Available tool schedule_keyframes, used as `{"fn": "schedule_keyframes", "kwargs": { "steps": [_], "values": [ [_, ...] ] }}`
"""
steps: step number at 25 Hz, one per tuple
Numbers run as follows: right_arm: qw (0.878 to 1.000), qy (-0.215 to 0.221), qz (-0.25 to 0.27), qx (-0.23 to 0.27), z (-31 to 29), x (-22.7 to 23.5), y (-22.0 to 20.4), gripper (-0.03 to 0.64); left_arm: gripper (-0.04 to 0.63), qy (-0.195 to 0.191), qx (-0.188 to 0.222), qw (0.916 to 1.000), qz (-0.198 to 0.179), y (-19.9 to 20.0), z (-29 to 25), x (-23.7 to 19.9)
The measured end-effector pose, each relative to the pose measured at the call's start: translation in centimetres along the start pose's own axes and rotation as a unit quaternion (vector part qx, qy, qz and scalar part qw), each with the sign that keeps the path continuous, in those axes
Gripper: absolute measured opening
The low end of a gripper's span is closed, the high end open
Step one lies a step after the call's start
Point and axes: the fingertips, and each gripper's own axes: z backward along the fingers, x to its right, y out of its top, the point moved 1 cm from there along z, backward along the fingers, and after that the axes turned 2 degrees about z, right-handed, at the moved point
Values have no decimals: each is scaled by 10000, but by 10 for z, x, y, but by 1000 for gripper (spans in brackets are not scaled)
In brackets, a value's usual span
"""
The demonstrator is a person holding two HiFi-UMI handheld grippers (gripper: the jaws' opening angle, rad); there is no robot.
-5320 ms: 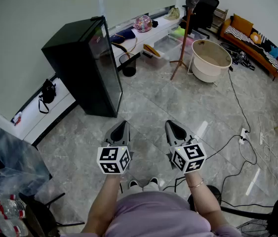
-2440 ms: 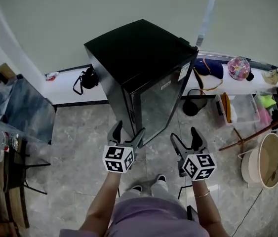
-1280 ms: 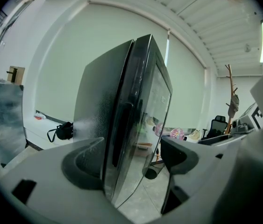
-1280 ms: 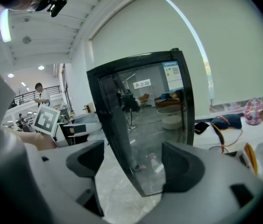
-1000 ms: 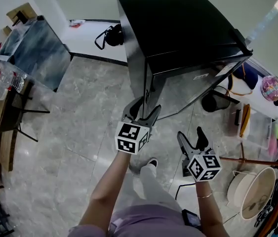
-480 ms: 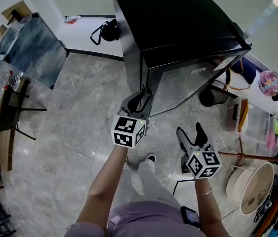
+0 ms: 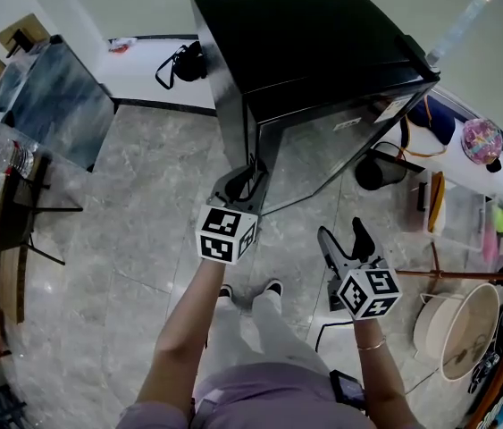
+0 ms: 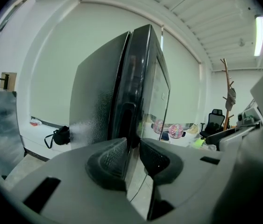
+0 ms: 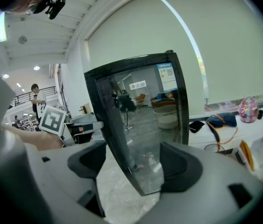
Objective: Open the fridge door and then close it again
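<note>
On the stone floor [image 7: 135, 213], the left gripper [image 7: 249, 177] has just squeezed shut on the fridge door [image 7: 349, 146] edge, ready to pull. The right gripper [image 7: 342, 238] gapes empty.

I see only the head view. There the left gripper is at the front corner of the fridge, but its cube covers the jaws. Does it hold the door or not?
Observer: Yes. In the left gripper view, the left gripper has just been closing, and it now clamps the edge of the door from both sides.
Operator: Where on the edge?
Observer: At the lower end of the dark handle recess.
Operator: Is the door open yet?
Observer: Not yet. It lies flush against the body, with only a thin seam between them.
</note>
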Motion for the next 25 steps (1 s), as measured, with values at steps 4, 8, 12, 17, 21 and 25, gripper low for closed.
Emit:
{"fn": "schedule_keyframes", "kwargs": {
  "steps": [4, 8, 12, 17, 21, 25],
  "values": [
    [9995, 159, 217, 167, -4, -15, 23, 353, 86, -70, -71, 9999, -55, 0, -1, 1],
    [9973, 375, 455, 446, -12, -40, 56, 353, 84, -122, -135, 9998, -42, 0, 0, 0],
    [9939, 530, 619, 747, -20, -66, 91, 353, 81, -203, -204, 9995, -84, 0, 0, 2],
    [9893, 663, 818, 1011, -30, -99, 127, 356, 80, -158, -288, 9994, -82, 1, 2, 3],
    [9872, 641, 952, 1107, -39, -115, 145, 362, 78, -235, -313, 9992, -81, 1, 3, 3],
    [9854, 531, 1108, 1175, -52, -126, 165, 373, 77, -308, -317, 9990, -96, 1, 2, 3]
  ]
}}
